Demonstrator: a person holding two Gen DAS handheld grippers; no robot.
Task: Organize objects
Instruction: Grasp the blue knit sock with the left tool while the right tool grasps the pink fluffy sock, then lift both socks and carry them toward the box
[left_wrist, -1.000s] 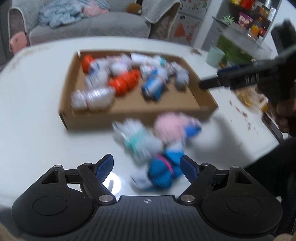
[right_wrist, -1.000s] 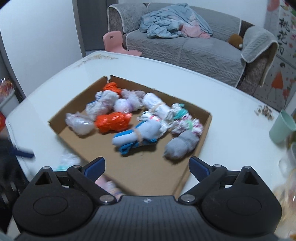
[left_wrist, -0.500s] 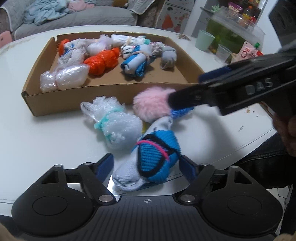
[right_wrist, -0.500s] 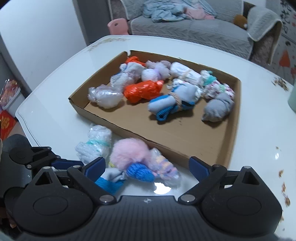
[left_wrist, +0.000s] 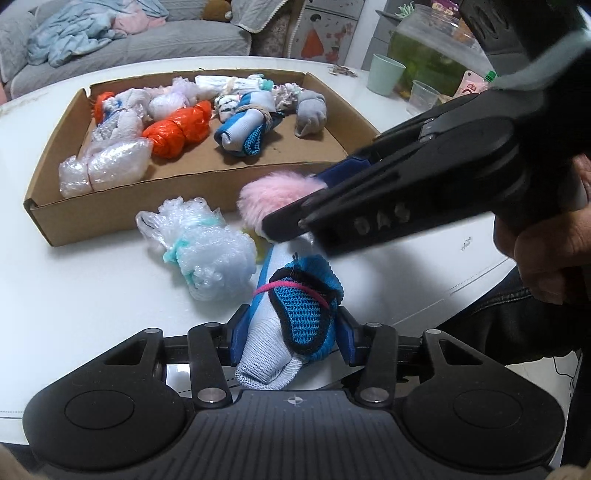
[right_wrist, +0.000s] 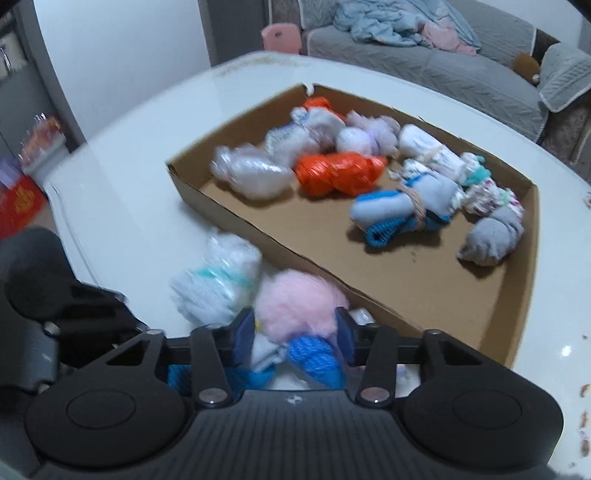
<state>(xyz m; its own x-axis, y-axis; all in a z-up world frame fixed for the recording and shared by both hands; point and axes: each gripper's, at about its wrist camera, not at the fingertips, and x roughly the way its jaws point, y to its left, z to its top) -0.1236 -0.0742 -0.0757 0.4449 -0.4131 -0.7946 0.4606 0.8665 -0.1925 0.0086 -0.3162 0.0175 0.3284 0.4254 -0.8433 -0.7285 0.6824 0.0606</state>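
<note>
A shallow cardboard box (left_wrist: 207, 199) (right_wrist: 517, 332) on the white table holds several rolled socks and bagged bundles. In front of it lie a bubble-wrap bundle (left_wrist: 207, 254) (right_wrist: 218, 284), a pink fluffy ball (left_wrist: 277, 195) (right_wrist: 295, 306) and a blue and grey sock roll (left_wrist: 291, 317). My left gripper (left_wrist: 290, 338) is shut on the blue and grey sock roll. My right gripper (right_wrist: 295, 334) has closed around the pink fluffy ball; it also shows in the left wrist view (left_wrist: 314, 203), reaching in from the right.
A green cup (left_wrist: 386, 79) and a clear cup (left_wrist: 421, 98) stand at the table's far right, with crumbs (right_wrist: 583, 406) near that edge. A grey sofa (right_wrist: 424, 62) stands behind the table. The table's front edge lies just below both grippers.
Both grippers have closed: the left on the blue and grey sock roll, the right on the pink fluffy ball. The right gripper dropped lower and closer to the ball.
</note>
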